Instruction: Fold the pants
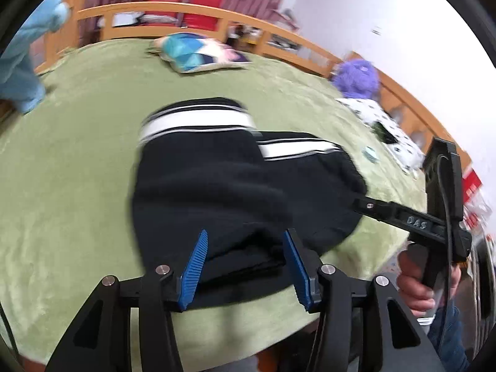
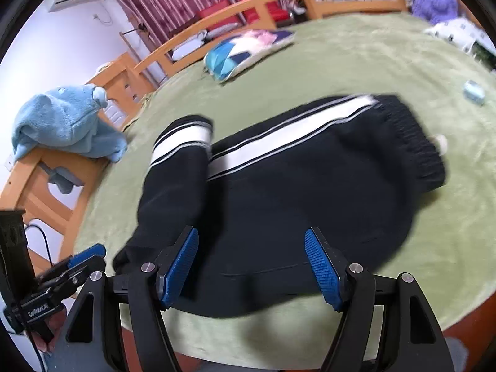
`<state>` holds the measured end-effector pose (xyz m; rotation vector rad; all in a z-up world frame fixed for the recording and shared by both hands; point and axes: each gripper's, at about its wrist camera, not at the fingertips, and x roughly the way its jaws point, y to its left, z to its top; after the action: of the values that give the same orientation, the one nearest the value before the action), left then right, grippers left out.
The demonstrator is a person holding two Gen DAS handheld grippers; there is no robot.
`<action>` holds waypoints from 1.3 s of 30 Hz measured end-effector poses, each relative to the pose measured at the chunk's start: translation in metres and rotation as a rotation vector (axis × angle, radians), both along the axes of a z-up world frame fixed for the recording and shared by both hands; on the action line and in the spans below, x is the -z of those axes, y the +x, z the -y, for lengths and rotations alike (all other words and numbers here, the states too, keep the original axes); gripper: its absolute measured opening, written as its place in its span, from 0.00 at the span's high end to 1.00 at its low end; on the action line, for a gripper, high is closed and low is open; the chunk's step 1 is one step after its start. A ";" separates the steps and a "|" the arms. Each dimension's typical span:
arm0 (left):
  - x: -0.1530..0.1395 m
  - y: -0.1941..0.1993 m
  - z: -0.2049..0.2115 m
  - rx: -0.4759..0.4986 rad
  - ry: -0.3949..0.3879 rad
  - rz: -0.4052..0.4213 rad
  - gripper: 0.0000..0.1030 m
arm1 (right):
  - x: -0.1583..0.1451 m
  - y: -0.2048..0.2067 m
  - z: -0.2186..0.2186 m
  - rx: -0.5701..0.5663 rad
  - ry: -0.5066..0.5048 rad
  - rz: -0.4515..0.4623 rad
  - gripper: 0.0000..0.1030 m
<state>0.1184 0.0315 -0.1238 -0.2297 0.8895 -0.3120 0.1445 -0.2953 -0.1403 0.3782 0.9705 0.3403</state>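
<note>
Black pants (image 1: 217, 186) with white side stripes lie partly folded on the green bed cover (image 1: 62, 201); they also show in the right wrist view (image 2: 294, 201), waistband to the right. My left gripper (image 1: 245, 248) is open, its blue pads on either side of the pants' near edge, holding nothing. My right gripper (image 2: 251, 245) is open over the near edge of the pants, empty. The right gripper also shows in the left wrist view (image 1: 403, 217), and the left gripper shows at the lower left of the right wrist view (image 2: 77, 263).
A patterned cushion (image 1: 198, 51) lies at the far side of the bed. A purple plush (image 1: 356, 76) and a spotted white cloth (image 1: 387, 127) are at the right. A light blue plush (image 2: 65, 121) sits on the wooden bed frame (image 2: 46, 179). A small blue object (image 2: 474, 91) lies on the cover.
</note>
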 end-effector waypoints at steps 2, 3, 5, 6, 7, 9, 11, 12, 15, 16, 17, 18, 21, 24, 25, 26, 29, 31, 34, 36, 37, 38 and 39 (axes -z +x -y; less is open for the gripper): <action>0.007 -0.001 -0.021 -0.058 0.016 -0.013 0.53 | 0.004 0.007 -0.015 -0.035 0.056 -0.012 0.31; 0.010 0.000 -0.029 -0.079 0.021 -0.023 0.53 | 0.006 0.010 -0.023 -0.052 0.078 -0.014 0.31; 0.019 0.003 -0.044 -0.126 0.028 -0.052 0.53 | 0.013 0.019 -0.043 -0.097 0.121 -0.020 0.31; 0.024 0.004 -0.050 -0.148 0.034 -0.066 0.53 | 0.020 0.025 -0.053 -0.116 0.141 -0.034 0.31; 0.026 0.005 -0.055 -0.161 0.037 -0.072 0.53 | 0.029 0.031 -0.062 -0.124 0.160 -0.064 0.31; 0.032 0.005 -0.063 -0.184 0.053 -0.074 0.53 | 0.051 0.045 -0.080 -0.125 0.216 -0.145 0.32; 0.035 0.006 -0.067 -0.195 0.080 -0.080 0.53 | 0.063 0.054 -0.096 -0.130 0.220 -0.188 0.44; 0.035 0.007 -0.068 -0.202 0.102 -0.078 0.53 | 0.064 0.057 -0.105 -0.143 0.213 -0.189 0.63; 0.034 0.007 -0.070 -0.223 0.174 -0.044 0.53 | 0.047 0.055 -0.116 -0.166 0.160 -0.106 0.78; 0.034 0.008 -0.070 -0.221 0.181 -0.041 0.54 | 0.036 0.052 -0.118 -0.183 0.134 -0.059 0.79; 0.033 0.011 -0.070 -0.212 0.180 -0.043 0.54 | 0.028 0.050 -0.118 -0.196 0.117 -0.030 0.82; 0.033 0.013 -0.070 -0.208 0.172 -0.045 0.54 | 0.019 0.048 -0.116 -0.203 0.105 0.006 0.84; 0.030 0.024 -0.070 -0.209 0.136 -0.045 0.54 | -0.015 0.046 -0.098 -0.204 0.082 0.095 0.85; 0.026 0.032 -0.067 -0.200 0.106 -0.037 0.54 | -0.045 0.051 -0.073 -0.217 0.042 0.159 0.86; 0.023 0.034 -0.065 -0.198 0.099 -0.032 0.54 | -0.055 0.051 -0.060 -0.204 0.007 0.191 0.87; 0.021 0.036 -0.063 -0.192 0.091 -0.026 0.54 | -0.065 0.051 -0.043 -0.180 -0.029 0.222 0.87; 0.015 0.041 -0.052 -0.169 0.074 -0.008 0.54 | -0.076 0.056 0.010 -0.116 -0.093 0.262 0.87; 0.016 0.046 -0.042 -0.146 0.059 -0.009 0.54 | -0.063 0.062 0.054 -0.049 -0.135 0.235 0.86; 0.023 0.054 -0.020 -0.102 0.044 -0.038 0.54 | -0.005 0.082 0.108 0.035 -0.201 0.060 0.81; 0.028 0.062 -0.002 -0.068 0.043 -0.071 0.54 | 0.030 0.084 0.128 0.056 -0.183 -0.040 0.67; 0.031 0.065 0.007 -0.048 0.039 -0.084 0.54 | 0.043 0.079 0.135 0.062 -0.164 -0.069 0.66; 0.032 0.066 0.014 -0.033 0.036 -0.092 0.54 | 0.044 0.073 0.138 0.071 -0.146 -0.054 0.65; 0.033 0.067 0.020 -0.022 0.034 -0.098 0.54 | 0.043 0.065 0.142 0.082 -0.142 -0.033 0.65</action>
<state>0.1855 0.0111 -0.1567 -0.2244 0.9877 -0.2663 0.2094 -0.4374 -0.1829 0.2940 1.0023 0.1903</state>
